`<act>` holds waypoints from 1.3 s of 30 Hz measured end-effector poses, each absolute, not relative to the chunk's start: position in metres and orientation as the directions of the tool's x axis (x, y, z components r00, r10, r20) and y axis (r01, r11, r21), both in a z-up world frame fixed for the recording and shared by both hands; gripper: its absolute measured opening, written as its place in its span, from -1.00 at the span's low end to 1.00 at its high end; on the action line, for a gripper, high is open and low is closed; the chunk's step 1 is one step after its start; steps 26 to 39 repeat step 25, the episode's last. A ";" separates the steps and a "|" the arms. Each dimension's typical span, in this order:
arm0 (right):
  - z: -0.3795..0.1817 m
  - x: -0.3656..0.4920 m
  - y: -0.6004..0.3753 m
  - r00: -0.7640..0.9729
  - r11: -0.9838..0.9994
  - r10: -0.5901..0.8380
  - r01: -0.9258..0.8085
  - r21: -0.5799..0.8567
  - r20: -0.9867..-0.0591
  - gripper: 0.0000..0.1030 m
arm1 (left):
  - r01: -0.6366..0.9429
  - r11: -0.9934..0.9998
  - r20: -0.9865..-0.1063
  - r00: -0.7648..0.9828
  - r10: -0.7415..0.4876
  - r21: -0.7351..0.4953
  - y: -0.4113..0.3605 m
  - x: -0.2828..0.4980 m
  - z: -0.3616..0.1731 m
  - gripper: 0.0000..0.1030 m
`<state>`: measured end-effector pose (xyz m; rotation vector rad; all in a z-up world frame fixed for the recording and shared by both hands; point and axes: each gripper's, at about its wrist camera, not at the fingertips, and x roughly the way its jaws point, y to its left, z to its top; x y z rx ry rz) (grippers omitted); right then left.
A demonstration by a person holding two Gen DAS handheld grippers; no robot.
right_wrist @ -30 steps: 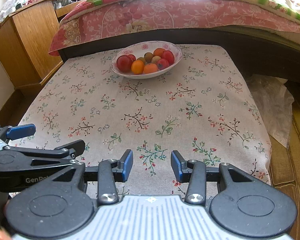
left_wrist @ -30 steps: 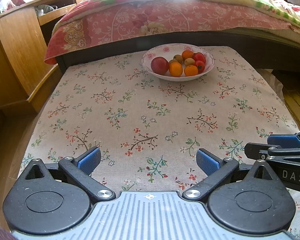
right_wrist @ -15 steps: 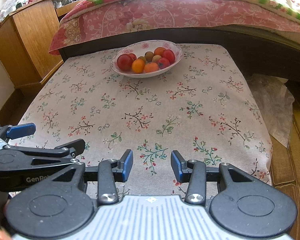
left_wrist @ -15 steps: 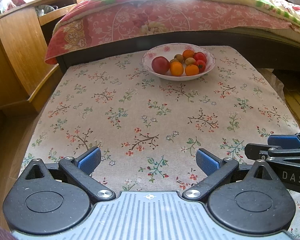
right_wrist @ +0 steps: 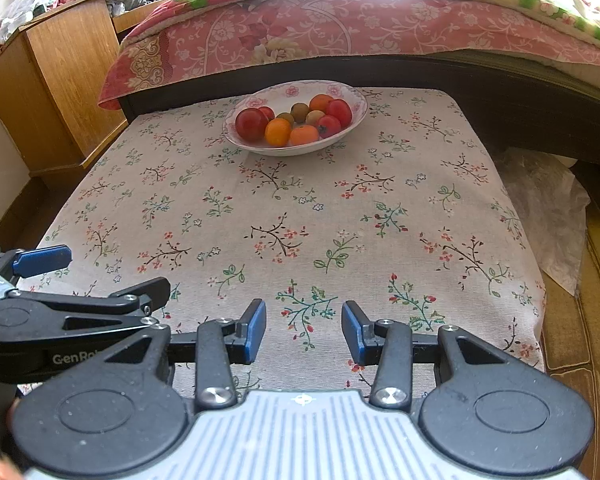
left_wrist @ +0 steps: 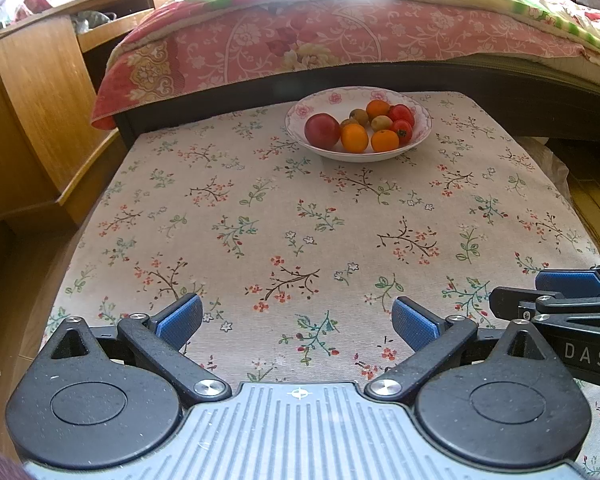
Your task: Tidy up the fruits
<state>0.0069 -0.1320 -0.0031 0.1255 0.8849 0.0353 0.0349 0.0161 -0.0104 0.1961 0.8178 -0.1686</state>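
Both grippers hover empty: left gripper (left_wrist: 297, 316) fingers spread wide, right gripper (right_wrist: 304, 326) fingers narrower. Bare tabletop (right_wrist: 340, 216) stretches to the bowl (left_wrist: 416, 145) of fruit (left_wrist: 354, 138) near the far edge.

Glossy white ceramic bowl with pink flower print (left_wrist: 418, 118). Smooth-skinned red and orange fruits (left_wrist: 354, 138). Matt woven floral cloth over the tabletop (left_wrist: 300, 216). Varnished orange-brown wooden cabinet (left_wrist: 32, 112). Ribbed blue rubber pads on matt black plastic fingers (right_wrist: 256, 326).
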 end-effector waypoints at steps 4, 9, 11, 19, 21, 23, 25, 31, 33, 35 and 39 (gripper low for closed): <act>-0.003 0.007 -0.132 0.633 0.992 0.083 0.021 0.125 -0.769 -0.14 | 0.224 0.969 -0.737 0.672 -0.073 0.108 0.016 0.035 -0.010 0.98; -0.003 0.007 -0.132 0.632 0.992 0.083 0.021 0.124 -0.770 -0.14 | 0.224 0.969 -0.737 0.672 -0.072 0.109 0.016 0.035 -0.010 0.98; -0.003 0.007 -0.132 0.632 0.992 0.083 0.021 0.124 -0.770 -0.14 | 0.223 0.969 -0.737 0.672 -0.072 0.109 0.016 0.035 -0.010 0.98; -0.003 0.007 -0.133 0.632 0.992 0.084 0.020 0.125 -0.771 -0.14 | 0.222 0.969 -0.736 0.674 -0.070 0.112 0.015 0.034 -0.010 0.97; -0.003 0.007 -0.132 0.633 0.992 0.084 0.020 0.125 -0.770 -0.14 | 0.221 0.969 -0.733 0.676 -0.068 0.113 0.016 0.034 -0.010 0.97; -0.004 0.007 -0.132 0.634 0.992 0.084 0.019 0.125 -0.769 -0.14 | 0.213 0.970 -0.728 0.683 -0.063 0.117 0.015 0.034 -0.009 0.99; -0.004 0.007 -0.131 0.635 0.992 0.086 0.018 0.125 -0.768 -0.14 | 0.210 0.970 -0.720 0.691 -0.057 0.125 0.015 0.034 -0.009 1.00; -0.004 0.007 -0.131 0.635 0.992 0.086 0.018 0.125 -0.768 -0.14 | 0.210 0.970 -0.720 0.691 -0.057 0.125 0.015 0.034 -0.009 1.00; -0.004 0.007 -0.131 0.635 0.992 0.086 0.018 0.125 -0.768 -0.14 | 0.210 0.970 -0.720 0.691 -0.057 0.125 0.015 0.034 -0.009 1.00; -0.004 0.007 -0.131 0.635 0.992 0.086 0.018 0.125 -0.768 -0.14 | 0.210 0.970 -0.720 0.691 -0.057 0.125 0.015 0.034 -0.009 1.00; -0.004 0.007 -0.131 0.635 0.992 0.086 0.018 0.125 -0.768 -0.14 | 0.210 0.970 -0.720 0.691 -0.057 0.125 0.015 0.034 -0.009 1.00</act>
